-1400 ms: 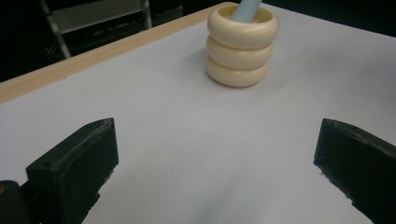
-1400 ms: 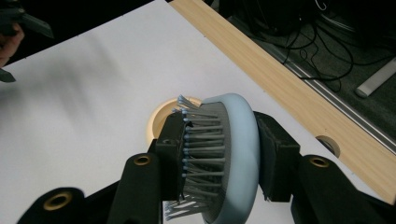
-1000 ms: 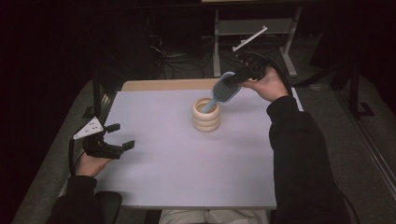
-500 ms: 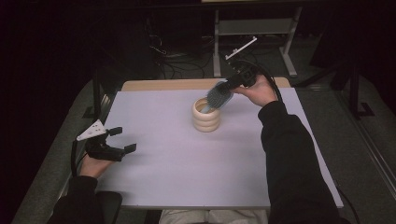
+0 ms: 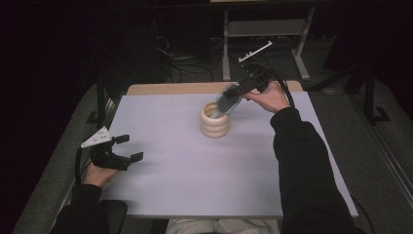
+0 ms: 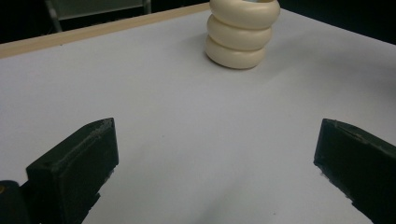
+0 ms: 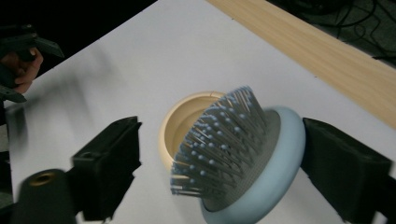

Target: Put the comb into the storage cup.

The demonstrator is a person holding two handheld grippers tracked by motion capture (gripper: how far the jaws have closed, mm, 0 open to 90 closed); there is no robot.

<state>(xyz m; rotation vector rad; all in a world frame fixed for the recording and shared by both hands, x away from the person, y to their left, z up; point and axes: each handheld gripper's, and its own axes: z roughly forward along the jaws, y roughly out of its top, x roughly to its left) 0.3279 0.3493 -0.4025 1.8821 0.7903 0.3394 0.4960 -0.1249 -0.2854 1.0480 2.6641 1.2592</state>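
Right gripper [image 5: 242, 88]: it was held over the far middle of the table in the person's right hand [image 5: 267, 97], pointing toward the person's left. In the right gripper view its jaws stood apart around a hairbrush, one jaw against the brush's back rim and the other just off the bristle tips, so a firm grip could not be confirmed from these views.
Hairbrush [image 7: 243, 156]: it had a pale blue oval head with a grey pad and blue-tipped bristles. It hung tilted just above the mouth of the cup, with its bristles toward the opening. Its handle was hidden.
Cup [image 5: 215, 119]: it was a cream holder shaped like three stacked rings, standing upright on the far middle of the table. Its top was open and its inside looked tan in the right gripper view [image 7: 187, 123].
Left gripper [image 5: 122, 148]: it sat low over the near left part of the table, well apart from the cup. Its jaws were spread wide with nothing between them, and bare tabletop showed in the gap in the left gripper view.
Left hand [image 5: 99, 174]: it held the left gripper from behind at the table's near left edge.
Table [image 5: 195, 180]: it had a plain white top with a strip of light wood along the far edge.
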